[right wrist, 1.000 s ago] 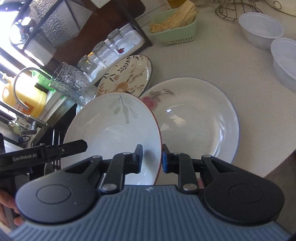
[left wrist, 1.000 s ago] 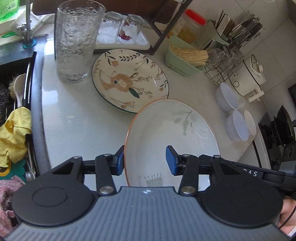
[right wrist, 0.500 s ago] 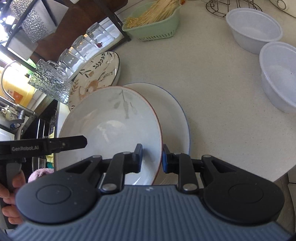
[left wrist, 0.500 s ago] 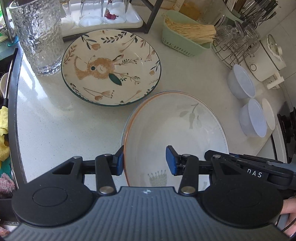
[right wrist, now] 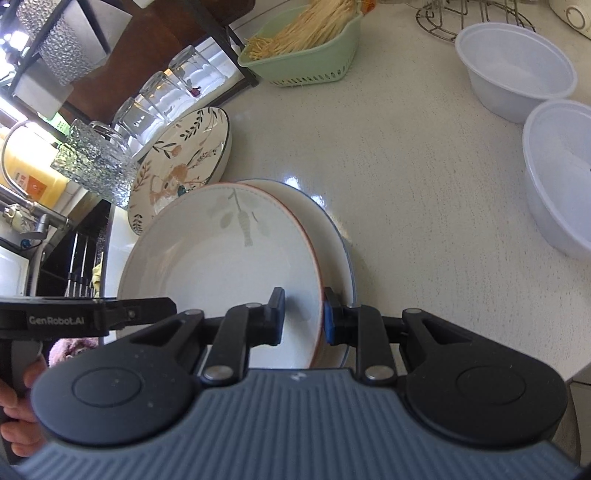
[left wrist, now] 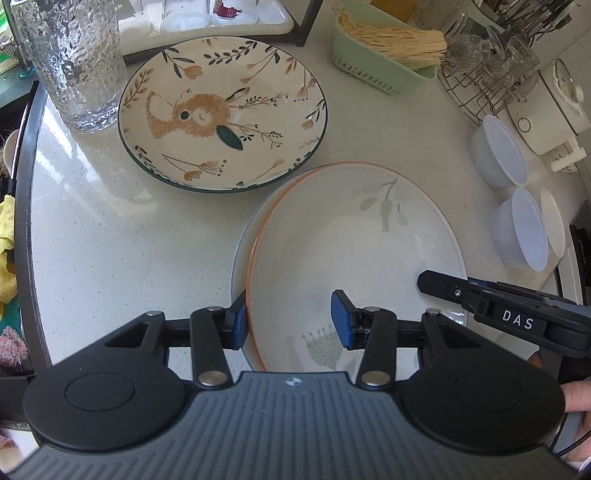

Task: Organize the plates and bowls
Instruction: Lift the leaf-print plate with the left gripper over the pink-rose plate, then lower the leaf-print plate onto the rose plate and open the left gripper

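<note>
A white orange-rimmed plate (left wrist: 354, 251) (right wrist: 221, 258) lies on top of a blue-rimmed plate (right wrist: 341, 243), whose edge shows in the left wrist view (left wrist: 238, 258). My right gripper (right wrist: 304, 319) is shut on the orange-rimmed plate's near right rim. My left gripper (left wrist: 288, 323) straddles its left rim with the jaws wide, not pinching. A floral rabbit plate (left wrist: 221, 118) (right wrist: 184, 166) lies behind them. Three white plastic bowls (left wrist: 498, 151) (left wrist: 524, 229) (right wrist: 517, 81) sit to the right.
A tall textured glass (left wrist: 70, 62) stands at the back left by the sink edge (left wrist: 26, 206). A green basket of sticks (left wrist: 388, 55) (right wrist: 310, 48), a wire rack (left wrist: 487, 74), a tray of glasses (left wrist: 207, 22) and a white cooker (left wrist: 554, 107) line the back.
The orange-rimmed plate has moved right and down until it covers the blue-rimmed plate. Both grippers moved with it; the right stayed shut on the rim.
</note>
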Demonstrator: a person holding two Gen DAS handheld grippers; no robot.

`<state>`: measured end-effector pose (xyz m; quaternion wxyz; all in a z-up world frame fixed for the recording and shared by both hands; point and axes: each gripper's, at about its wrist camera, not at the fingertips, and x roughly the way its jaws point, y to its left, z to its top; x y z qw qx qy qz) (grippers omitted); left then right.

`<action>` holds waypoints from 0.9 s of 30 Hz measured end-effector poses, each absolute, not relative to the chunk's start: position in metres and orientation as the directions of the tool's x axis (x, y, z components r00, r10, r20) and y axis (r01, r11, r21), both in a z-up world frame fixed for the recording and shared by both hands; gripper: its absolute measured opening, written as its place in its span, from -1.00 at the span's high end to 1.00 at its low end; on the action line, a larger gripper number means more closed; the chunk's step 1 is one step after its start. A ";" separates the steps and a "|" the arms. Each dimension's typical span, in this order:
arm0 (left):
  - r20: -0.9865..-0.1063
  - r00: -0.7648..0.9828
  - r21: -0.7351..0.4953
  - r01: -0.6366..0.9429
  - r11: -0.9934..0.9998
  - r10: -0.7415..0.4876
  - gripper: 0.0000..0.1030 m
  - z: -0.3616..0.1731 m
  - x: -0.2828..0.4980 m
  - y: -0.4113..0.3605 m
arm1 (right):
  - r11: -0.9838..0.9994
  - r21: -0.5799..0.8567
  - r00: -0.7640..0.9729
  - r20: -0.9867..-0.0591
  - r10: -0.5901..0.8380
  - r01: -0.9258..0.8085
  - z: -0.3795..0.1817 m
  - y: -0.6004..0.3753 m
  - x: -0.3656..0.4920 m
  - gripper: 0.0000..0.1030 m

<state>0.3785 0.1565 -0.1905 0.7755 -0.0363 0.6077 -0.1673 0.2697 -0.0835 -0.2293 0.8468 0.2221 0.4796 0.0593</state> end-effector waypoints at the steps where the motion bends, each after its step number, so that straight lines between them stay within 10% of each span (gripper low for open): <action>1: -0.933 0.202 -0.256 0.214 0.943 -0.299 0.03 -0.190 0.379 0.156 | 0.894 0.435 0.532 -0.786 0.315 0.113 -0.229 -0.084 0.271 0.52; 27: -0.900 0.309 -0.300 0.074 0.951 -0.308 0.02 -0.165 0.357 0.177 | 0.960 0.281 0.568 -0.789 0.236 -0.008 -0.209 -0.073 0.274 0.54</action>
